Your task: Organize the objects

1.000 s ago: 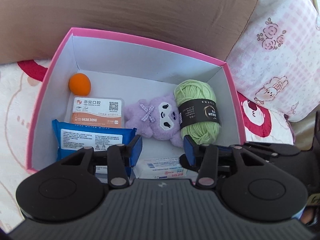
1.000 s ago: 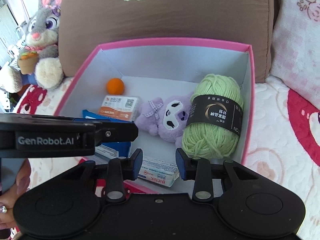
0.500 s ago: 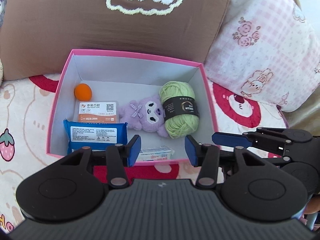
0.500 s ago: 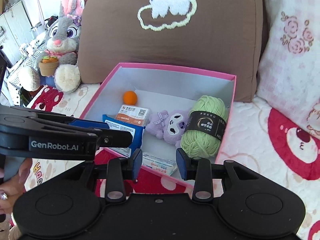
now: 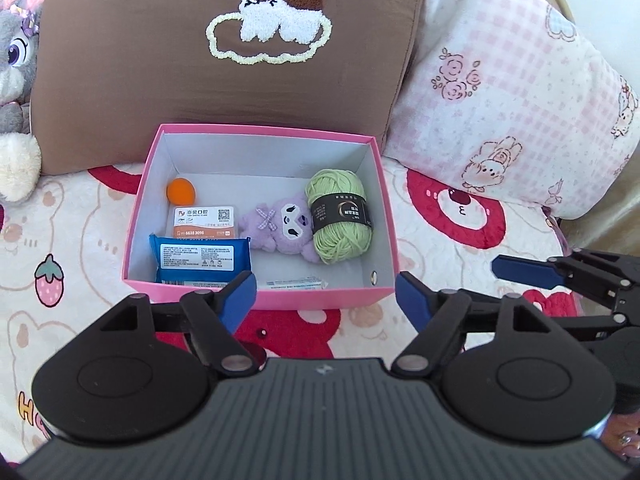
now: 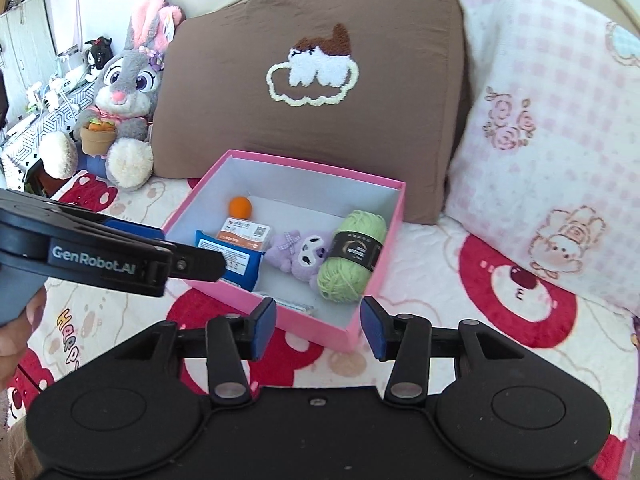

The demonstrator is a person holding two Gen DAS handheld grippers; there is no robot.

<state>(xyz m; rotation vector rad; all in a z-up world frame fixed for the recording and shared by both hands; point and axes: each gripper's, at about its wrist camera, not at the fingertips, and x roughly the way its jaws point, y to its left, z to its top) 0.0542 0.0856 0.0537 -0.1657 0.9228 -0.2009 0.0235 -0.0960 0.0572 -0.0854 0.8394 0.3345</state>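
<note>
Both the left gripper [image 5: 325, 294] and right gripper [image 6: 318, 326] are opening empty before the pink cardboard box [image 5: 320, 301], which looks light yet crushable, so gripping opposite walls seems wisest.

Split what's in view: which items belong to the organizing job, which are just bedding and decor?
Job items:
pink cardboard box
orange ball
white and orange card case
blue wipes packet
purple plush toy
green yarn skein
flat white sachet

Just lying about:
brown embroidered cushion
pink checked pillow
grey rabbit plush
red and white bedspread
</note>
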